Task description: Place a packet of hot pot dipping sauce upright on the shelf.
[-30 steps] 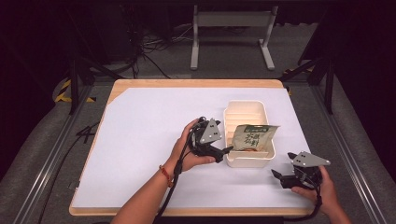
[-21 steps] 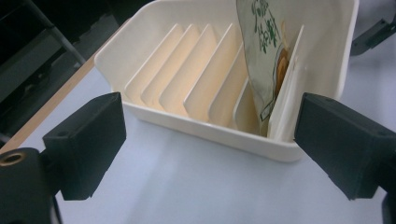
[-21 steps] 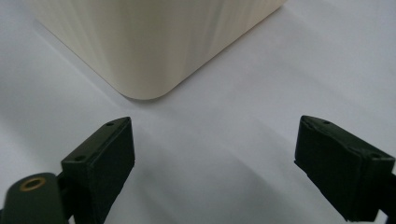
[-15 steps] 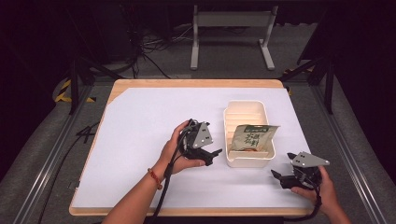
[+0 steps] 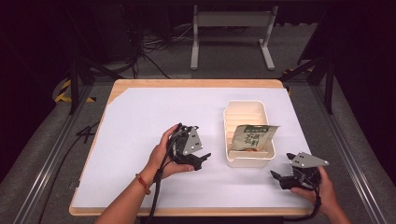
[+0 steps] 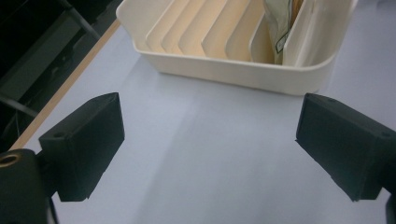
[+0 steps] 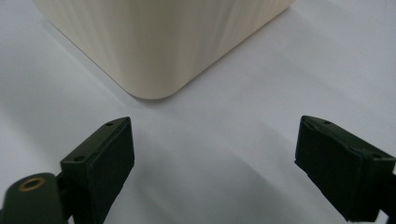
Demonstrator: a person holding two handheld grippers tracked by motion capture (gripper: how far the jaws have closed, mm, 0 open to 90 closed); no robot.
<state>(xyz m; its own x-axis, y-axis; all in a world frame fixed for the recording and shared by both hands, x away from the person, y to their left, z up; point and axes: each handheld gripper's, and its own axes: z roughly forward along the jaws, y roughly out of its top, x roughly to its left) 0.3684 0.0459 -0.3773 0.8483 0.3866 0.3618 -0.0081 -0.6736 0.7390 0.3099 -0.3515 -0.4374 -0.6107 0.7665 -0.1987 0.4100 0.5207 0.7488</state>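
Standing upright in the near end of the cream slotted tray (image 5: 231, 122) is a pale snack packet (image 5: 253, 136) with a green band along its top and dark print on its face (the writing is too small to read); it leans between the tray's last dividers and rises above the rim. The tray sits right of centre on the white table cover (image 5: 140, 121), with its far slots empty and a wide bare stretch of cover to its left and along the near edge. The wooden table edge (image 5: 196, 83) shows beyond the cover at the far side. The left gripper (image 5: 201, 159) hangs just left of the tray's near corner, close but apart from it, jaws spread wide with nothing between them. The right gripper (image 5: 276, 176) rests low by the near right corner of the cover, pointing toward the tray's rounded corner, jaws likewise wide apart and empty.
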